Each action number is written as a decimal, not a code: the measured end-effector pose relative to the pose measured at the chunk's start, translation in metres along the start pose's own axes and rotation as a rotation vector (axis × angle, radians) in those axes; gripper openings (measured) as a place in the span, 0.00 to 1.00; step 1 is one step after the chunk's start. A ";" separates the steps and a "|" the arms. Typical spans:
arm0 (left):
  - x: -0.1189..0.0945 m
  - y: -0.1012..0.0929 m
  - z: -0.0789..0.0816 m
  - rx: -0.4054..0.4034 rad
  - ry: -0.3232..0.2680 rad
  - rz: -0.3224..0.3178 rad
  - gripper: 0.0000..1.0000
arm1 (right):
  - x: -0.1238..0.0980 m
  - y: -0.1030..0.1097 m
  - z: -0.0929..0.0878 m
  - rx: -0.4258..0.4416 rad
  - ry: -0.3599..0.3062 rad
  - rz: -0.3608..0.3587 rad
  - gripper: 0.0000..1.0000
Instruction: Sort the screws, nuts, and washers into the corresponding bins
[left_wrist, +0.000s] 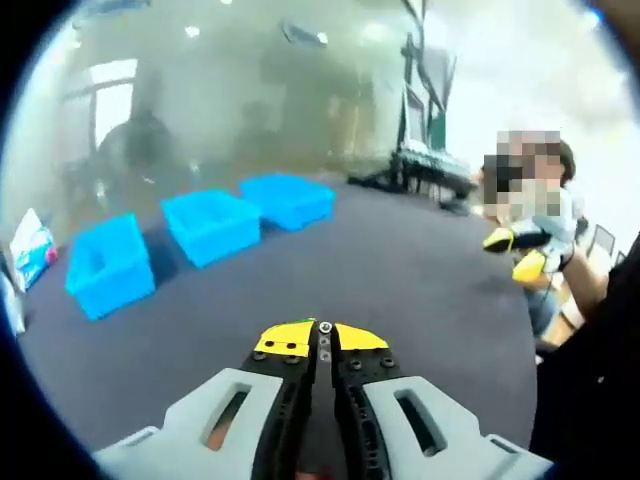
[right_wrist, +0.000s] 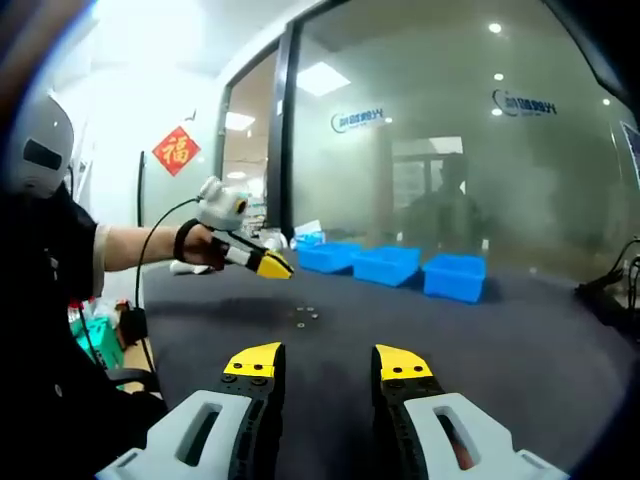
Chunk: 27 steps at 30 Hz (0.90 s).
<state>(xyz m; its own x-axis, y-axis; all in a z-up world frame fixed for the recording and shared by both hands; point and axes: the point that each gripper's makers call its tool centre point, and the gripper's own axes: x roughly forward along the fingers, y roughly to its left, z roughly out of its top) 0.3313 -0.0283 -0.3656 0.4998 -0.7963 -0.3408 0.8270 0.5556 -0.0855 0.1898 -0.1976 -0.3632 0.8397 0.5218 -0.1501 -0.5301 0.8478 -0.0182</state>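
Three blue bins stand in a row on the dark table, ahead and left of the left gripper; their contents cannot be seen. Its jaws are pressed together on a small metal piece, too small to identify. In the right gripper view, small silver hardware pieces lie ahead of the right gripper, whose jaws are apart.

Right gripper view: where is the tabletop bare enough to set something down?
Bare dark table stretches between the right gripper and the three blue bins. Busier near the small hardware, with the left gripper above it.
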 end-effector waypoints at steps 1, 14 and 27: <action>-0.002 0.002 0.002 -0.002 -0.012 0.015 0.04 | 0.000 -0.001 0.001 -0.003 -0.004 -0.005 0.31; -0.036 0.035 0.025 -0.018 -0.197 0.208 0.04 | -0.001 -0.004 0.007 -0.012 -0.015 -0.016 0.31; -0.039 0.118 0.066 0.005 -0.253 0.391 0.04 | 0.001 0.002 0.006 -0.016 -0.009 -0.002 0.31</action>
<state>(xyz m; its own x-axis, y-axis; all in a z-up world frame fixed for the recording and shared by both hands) 0.4260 0.0525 -0.3004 0.8208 -0.5611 -0.1071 0.5651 0.8250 0.0084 0.1902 -0.1944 -0.3573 0.8419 0.5210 -0.1407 -0.5300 0.8473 -0.0340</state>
